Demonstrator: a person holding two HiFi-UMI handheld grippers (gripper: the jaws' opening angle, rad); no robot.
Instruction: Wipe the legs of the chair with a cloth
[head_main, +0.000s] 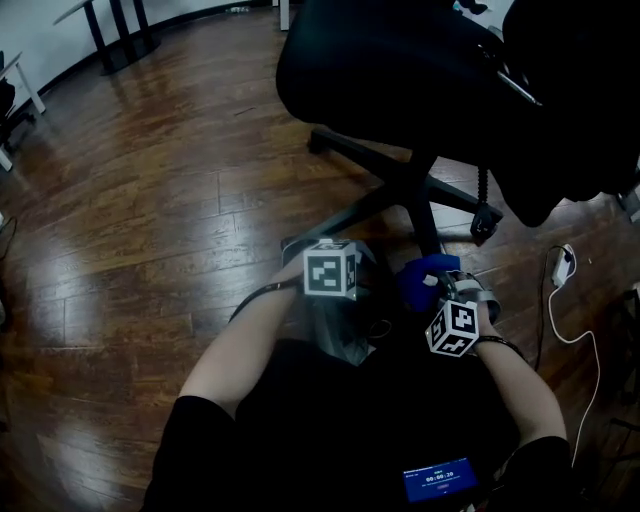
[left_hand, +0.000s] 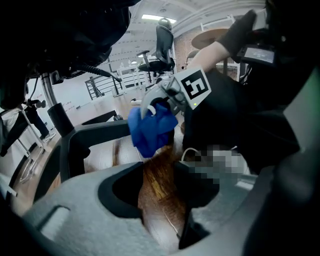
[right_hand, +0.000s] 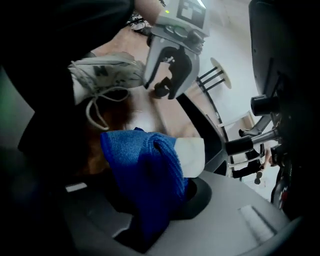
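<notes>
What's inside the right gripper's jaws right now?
A bunched blue cloth is clamped in the right gripper and spills out in front. The cloth covers the jaws' inner faces, so how deep it sits cannot be seen.

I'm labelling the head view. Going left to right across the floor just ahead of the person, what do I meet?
Left tool → blue cloth → white plug and cable.

Three views, all near blue cloth (head_main: 424, 279)

The cloth (right_hand: 142, 165) covers the right gripper's (right_hand: 152, 200) jaws — chair (head_main: 380, 60) cropped above.
</notes>
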